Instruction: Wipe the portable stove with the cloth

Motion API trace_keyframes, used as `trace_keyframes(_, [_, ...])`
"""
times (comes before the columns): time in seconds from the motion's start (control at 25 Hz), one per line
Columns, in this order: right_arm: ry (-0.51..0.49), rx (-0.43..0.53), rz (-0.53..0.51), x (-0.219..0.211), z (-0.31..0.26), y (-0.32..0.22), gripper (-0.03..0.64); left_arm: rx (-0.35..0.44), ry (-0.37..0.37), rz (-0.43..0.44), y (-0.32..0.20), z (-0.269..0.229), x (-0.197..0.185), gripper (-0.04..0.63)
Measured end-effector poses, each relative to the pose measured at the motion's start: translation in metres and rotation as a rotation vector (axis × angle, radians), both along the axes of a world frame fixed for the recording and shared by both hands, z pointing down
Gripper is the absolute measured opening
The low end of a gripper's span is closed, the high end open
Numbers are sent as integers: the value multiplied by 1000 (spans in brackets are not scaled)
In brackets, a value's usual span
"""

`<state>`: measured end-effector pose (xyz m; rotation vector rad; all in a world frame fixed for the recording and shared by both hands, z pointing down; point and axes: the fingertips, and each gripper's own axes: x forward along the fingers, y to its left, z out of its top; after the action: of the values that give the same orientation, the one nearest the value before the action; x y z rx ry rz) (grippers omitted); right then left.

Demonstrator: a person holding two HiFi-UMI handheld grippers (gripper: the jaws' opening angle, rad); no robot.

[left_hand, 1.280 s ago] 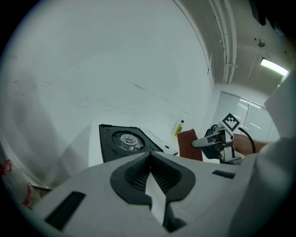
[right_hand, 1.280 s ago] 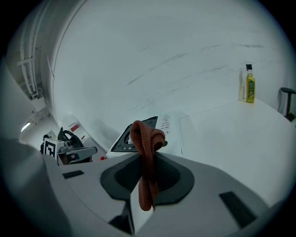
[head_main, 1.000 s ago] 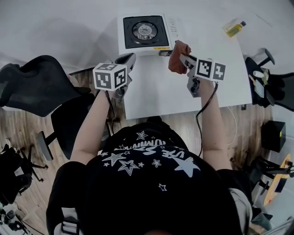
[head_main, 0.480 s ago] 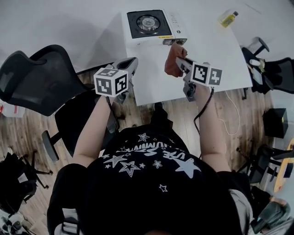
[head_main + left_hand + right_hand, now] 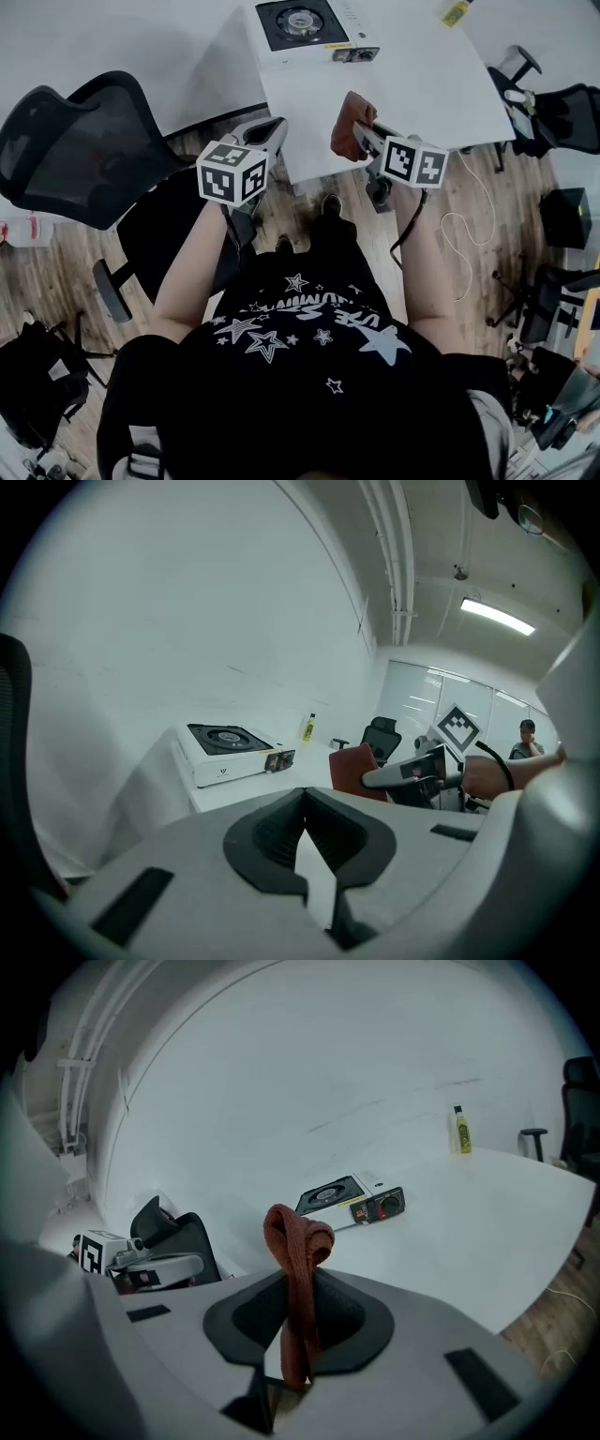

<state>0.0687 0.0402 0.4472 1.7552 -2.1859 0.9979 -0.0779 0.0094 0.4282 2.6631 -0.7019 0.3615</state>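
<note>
1. My right hand-held gripper is clamped on the cloth. The cloth is a rust-red strip that stands up out of the jaws and loops over at its top.
2. My left hand-held gripper has its jaws closed together, with nothing between them.
3. In the head view I hold both out in front of me, side by side and apart. The left one is at the near left corner of the white counter. The right one is over the counter's near edge, with the cloth bunched at its tip.
4. The portable stove stands toward the far side of the counter. It has a white body, a black top with a round burner, and its knob panel faces me.
5. The cloth is well apart from the stove and touches neither it nor the counter, as far as I can tell.
6. A small yellow bottle stands upright on the counter, beyond the stove and to its right.
7. A black mesh office chair stands on the wooden floor to my left, beside the counter.
</note>
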Motion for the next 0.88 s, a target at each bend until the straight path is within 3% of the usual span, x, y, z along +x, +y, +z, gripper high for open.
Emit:
trace_keyframes(0.44, [6, 7, -6, -10, 14, 33, 63, -32, -12, 33, 36, 16, 5, 8])
trace_keyframes(0.88, [1, -8, -32, -2, 16, 110, 61, -93, -32, 10, 109, 24, 14, 8])
